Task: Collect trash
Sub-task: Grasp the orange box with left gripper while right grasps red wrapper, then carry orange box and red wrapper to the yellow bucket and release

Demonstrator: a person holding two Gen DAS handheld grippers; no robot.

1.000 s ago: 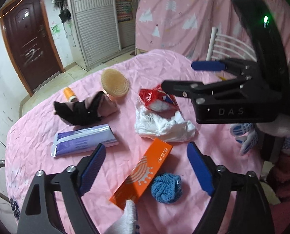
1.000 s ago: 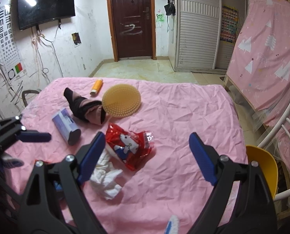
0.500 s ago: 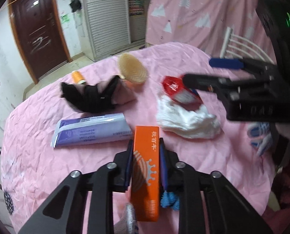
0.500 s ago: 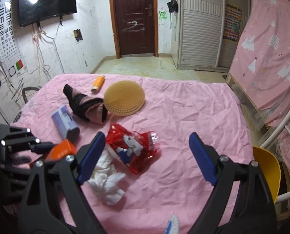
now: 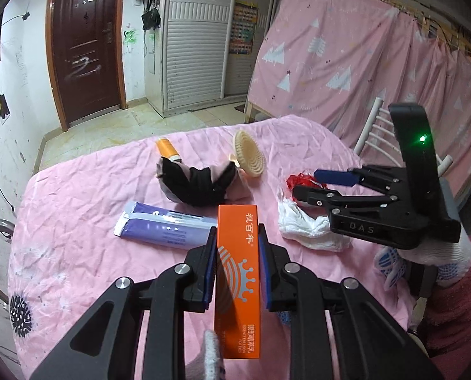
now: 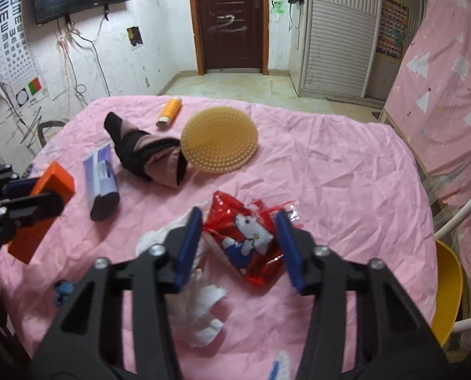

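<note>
**Box clamped at left; right jaws closing about the wrapper**

The orange box is clamped between the blue pads of the left gripper, lengthwise along the fingers, its far end reaching toward 12 o'clock. In the right wrist view the box is seen raised off the cloth at 9 o'clock, tilted, with one end lower.

The jaws of the right gripper are closing. The red wrapper, printed with a white cartoon cat, lies on the pink tablecloth between the two pads. Whether the pads already press on it cannot be told; a narrow gap seems to remain at the right pad. The crumpled white tissue lies just beside the wrapper at 7 o'clock, partly beneath the left finger.

Other items noted on the cloth in the right wrist view:
- purple packet, at 10 o'clock from the wrapper
- black and pink cloth bundle, touching the round tan brush
- orange bottle, lying on its side at the far edge
- small blue knitted item, at the near left edge

A gloved hand is seen under the right gripper in the left wrist view.
</note>
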